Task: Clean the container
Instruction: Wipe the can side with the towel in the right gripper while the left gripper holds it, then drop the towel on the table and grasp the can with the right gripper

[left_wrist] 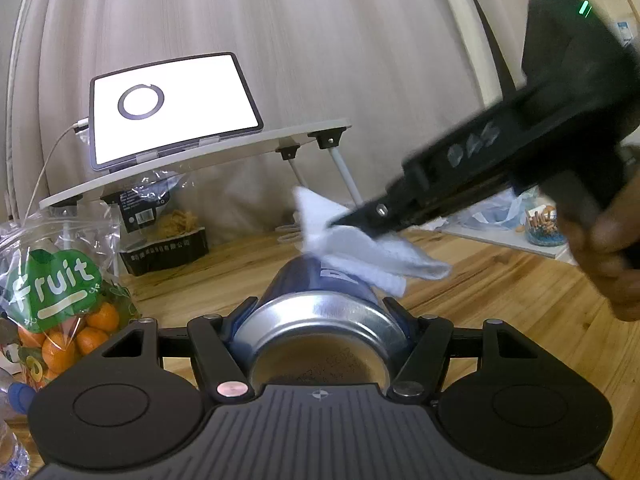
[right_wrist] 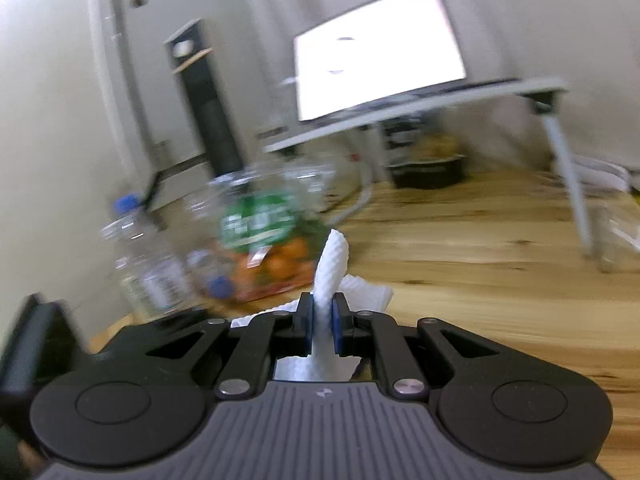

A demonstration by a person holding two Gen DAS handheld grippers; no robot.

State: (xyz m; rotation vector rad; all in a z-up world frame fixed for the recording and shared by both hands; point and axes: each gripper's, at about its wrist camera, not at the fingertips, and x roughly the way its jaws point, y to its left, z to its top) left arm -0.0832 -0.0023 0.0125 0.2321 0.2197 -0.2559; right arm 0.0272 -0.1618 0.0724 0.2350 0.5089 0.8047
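left gripper [left_wrist: 320, 312] jaws pinch blue can [left_wrist: 320, 320] | right gripper [right_wrist: 323, 320] jaws pinch white cloth [right_wrist: 330, 272]

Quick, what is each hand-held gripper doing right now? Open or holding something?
Left hand-held gripper: closed on the blue can.
Right hand-held gripper: closed on the white cloth, which lies over the can's far end.

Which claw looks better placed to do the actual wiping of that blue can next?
The right claw, probably. It is shut on the white paper towel, which already lies on the blue can. The left claw is shut on the can, so it can only steady it.
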